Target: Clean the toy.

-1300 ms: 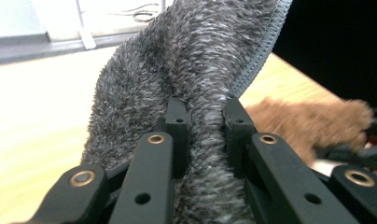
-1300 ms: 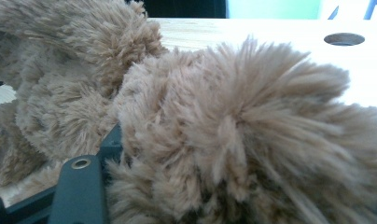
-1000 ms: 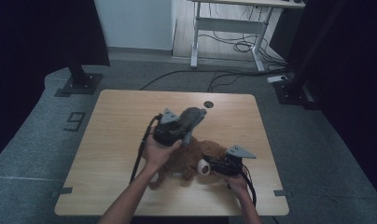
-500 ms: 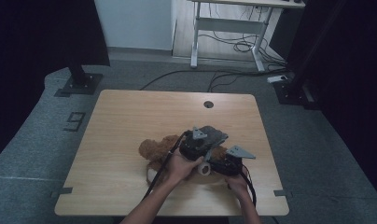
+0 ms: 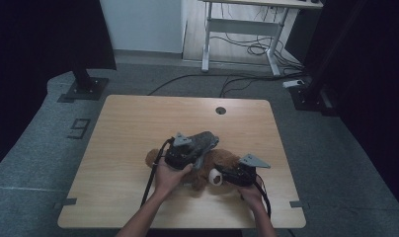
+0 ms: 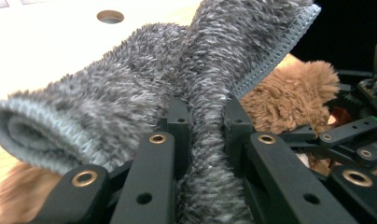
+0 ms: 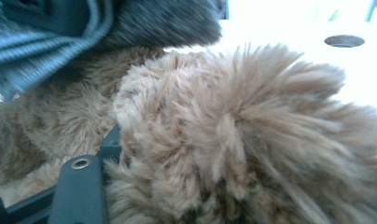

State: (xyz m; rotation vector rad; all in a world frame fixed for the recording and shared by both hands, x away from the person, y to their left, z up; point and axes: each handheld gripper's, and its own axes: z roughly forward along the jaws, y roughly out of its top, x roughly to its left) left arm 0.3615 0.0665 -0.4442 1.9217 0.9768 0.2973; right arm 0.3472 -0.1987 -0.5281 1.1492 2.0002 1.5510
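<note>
my left claw (image 6: pixel 203 121) is pinching a fold of the grey fuzzy cloth (image 6: pixel 130 88), jaws pressed on the pile from both sides. the cloth hangs raised just over the brown teddy bear (image 5: pixel 207 170), which lies on the bench (image 5: pixel 138 123) near my edge. my right claw (image 5: pixel 222 175) is buried in the bear's fur at its right side; one jaw shows in the right gripper view, rest hidden by fur, so i cannot tell if it's clamped or spread. i judge the job as draping the cloth on the bear: the cloth is picked up and brought above the toy, the bear looks steadied, but spreading it out and letting go is left. the cloth is bunched, one stitched edge (image 6: pixel 275 49) sticking up, so it may land folded. farther off on the bench there's a round cable hole (image 5: pixel 220 110). beyond that are the grey floor, loose cables (image 5: pixel 247 49), a white desk frame (image 5: pixel 237 24) and black stands (image 5: pixel 81 84), none in my way.
</note>
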